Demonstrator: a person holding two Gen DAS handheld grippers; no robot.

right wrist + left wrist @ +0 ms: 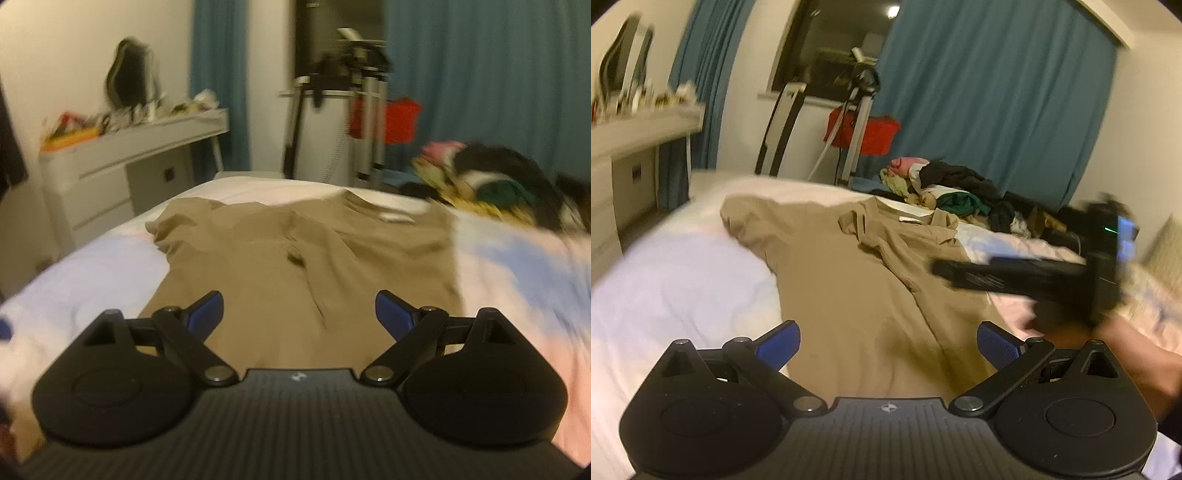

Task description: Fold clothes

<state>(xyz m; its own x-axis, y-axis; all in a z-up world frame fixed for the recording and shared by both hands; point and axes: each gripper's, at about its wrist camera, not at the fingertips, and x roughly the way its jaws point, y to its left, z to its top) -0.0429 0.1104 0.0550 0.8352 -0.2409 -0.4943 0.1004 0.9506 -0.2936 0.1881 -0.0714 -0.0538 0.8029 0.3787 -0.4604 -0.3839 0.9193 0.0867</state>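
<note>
Both claws stand wide open with nothing between their blue pads. From its own camera the left claw hovers low over the near end of a tan garment, which stretches away from it across the bed; the cloth fills the gap between its fingers and runs on ahead. The right claw likewise sits above the near hem of the same tan garment, the fabric lying straight ahead of it and under its spread fingers; whether either claw touches the cloth cannot be told.

In the left wrist view the right claw also appears as a dark, blurred shape to the right, reaching in over the garment's right edge, with a forearm below it at the frame's edge.

The garment lies mostly flat on the pale sheet, its collar end far from the claws with a small white label showing there. Its upper part is rumpled into folds near the middle, and the far left corner is bunched.

Beyond the garment, on the far right part of the bed, sits a heap of mixed clothes, well apart from both claws. A white dresser stands left of the bed, and blue curtains hang behind.
</note>
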